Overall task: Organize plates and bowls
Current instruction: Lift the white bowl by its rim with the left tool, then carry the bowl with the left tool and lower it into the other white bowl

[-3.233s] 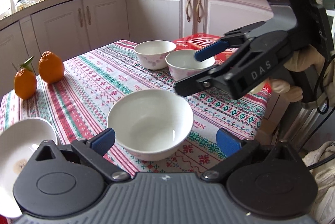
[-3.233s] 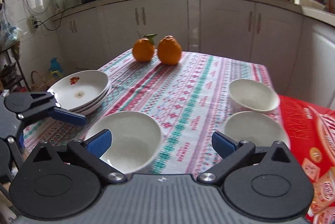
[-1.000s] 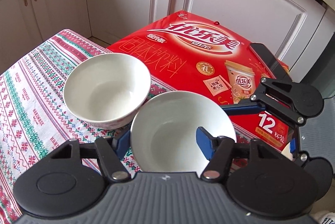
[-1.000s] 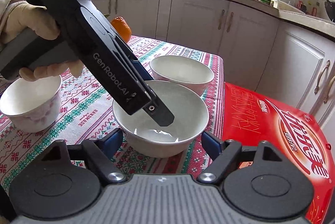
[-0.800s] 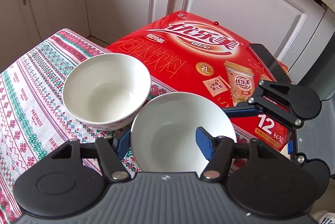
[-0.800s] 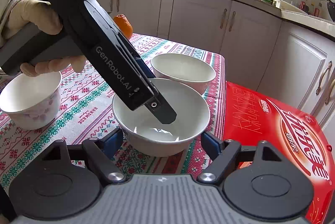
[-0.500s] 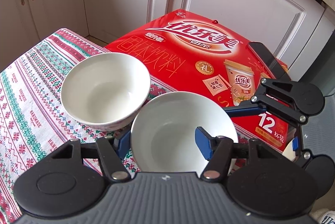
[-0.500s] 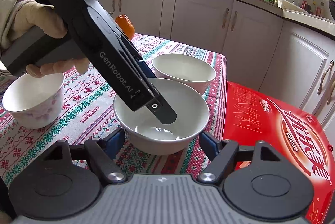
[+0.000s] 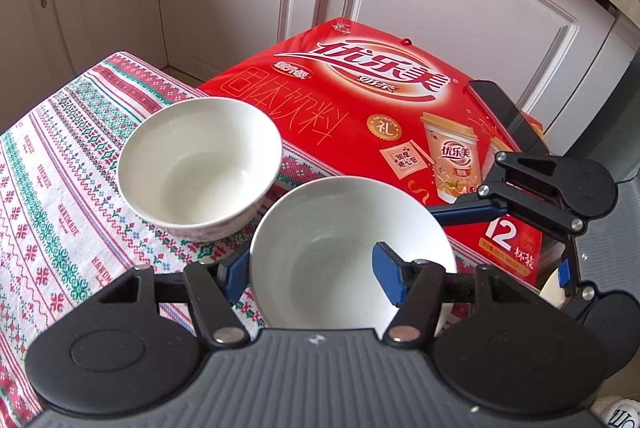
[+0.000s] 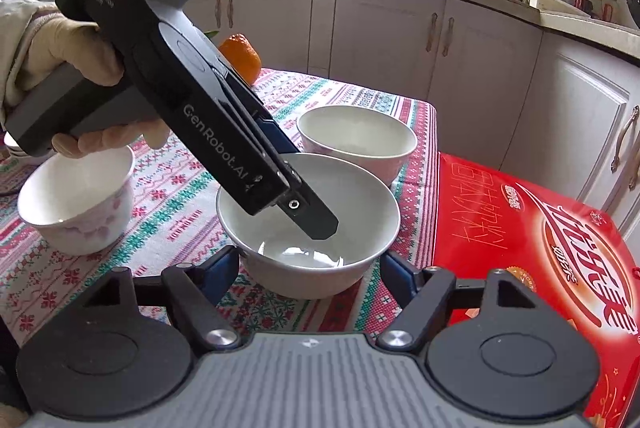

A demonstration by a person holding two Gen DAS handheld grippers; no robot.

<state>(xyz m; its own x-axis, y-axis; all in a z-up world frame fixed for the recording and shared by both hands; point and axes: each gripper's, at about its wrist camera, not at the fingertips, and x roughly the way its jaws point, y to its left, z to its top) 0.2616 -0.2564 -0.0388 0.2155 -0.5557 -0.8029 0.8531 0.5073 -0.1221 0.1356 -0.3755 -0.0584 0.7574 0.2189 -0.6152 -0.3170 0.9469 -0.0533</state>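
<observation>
A plain white bowl [image 9: 320,248] stands near the table's corner. My left gripper [image 9: 308,272] grips its rim, one finger inside and one outside; it shows from the side in the right wrist view [image 10: 280,184], over the same bowl [image 10: 360,204]. My right gripper [image 10: 310,274] is open, its fingers on either side of that bowl's near wall. A second white bowl [image 9: 200,164] stands just behind [image 10: 356,136]. A third bowl with pink flowers [image 10: 76,196] stands at the left.
A red drinks carton [image 9: 380,100] lies beside the table with a dark phone [image 9: 504,116] on it. An orange [image 10: 240,56] stands further back on the patterned tablecloth [image 9: 52,188]. White cabinets [image 10: 400,28] lie beyond.
In 3.2 seconds both grippers moved from the near bowl to the far corner bowl. Over the last second the left gripper stays on the rim and little has moved.
</observation>
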